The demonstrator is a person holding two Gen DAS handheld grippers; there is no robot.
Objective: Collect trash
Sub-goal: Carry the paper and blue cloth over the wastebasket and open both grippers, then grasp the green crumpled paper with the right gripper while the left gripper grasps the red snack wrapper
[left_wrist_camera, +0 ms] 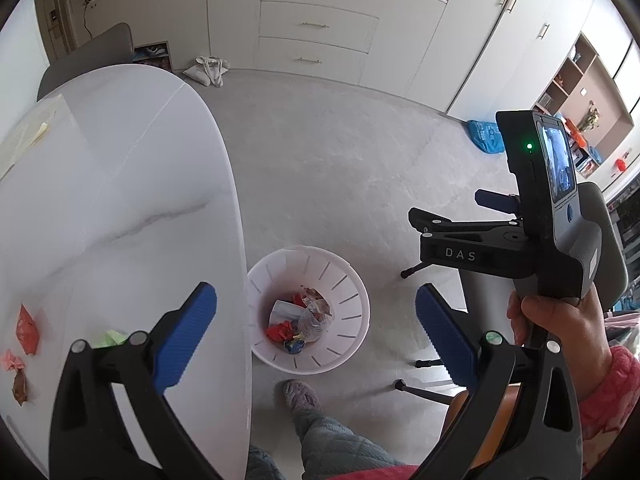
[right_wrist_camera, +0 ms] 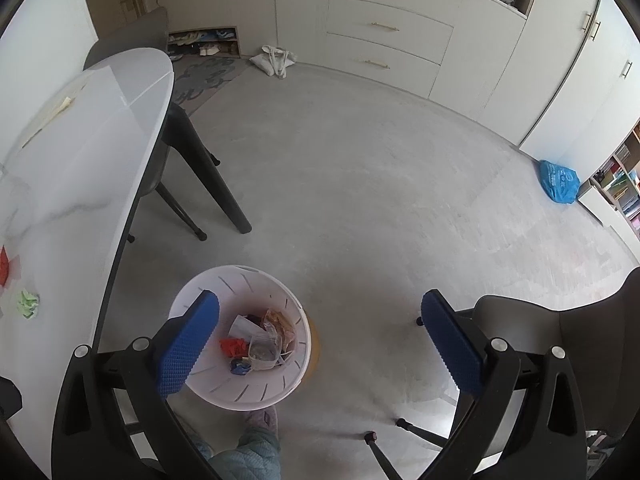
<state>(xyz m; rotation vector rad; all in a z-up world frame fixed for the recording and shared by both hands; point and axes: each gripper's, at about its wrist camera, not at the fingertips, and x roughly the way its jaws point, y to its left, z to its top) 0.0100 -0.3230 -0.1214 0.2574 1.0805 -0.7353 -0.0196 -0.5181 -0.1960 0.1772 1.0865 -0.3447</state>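
White slotted waste basket is seen on the floor beside the marble table, filled with wrappers and a crumpled plastic bag. Left gripper and right gripper are held above it, jaws spread wide, nothing gripped. Red wrapper and green scrap are left on the tabletop.

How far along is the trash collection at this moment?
Partly done. The white bin on the floor already holds several wrappers and crumpled bits. Nothing is in hand: the left gripper and right gripper both stand open and empty above the bin. Left to collect on the table: a red wrapper, a green crumpled piece, a pink scrap and a brown one.
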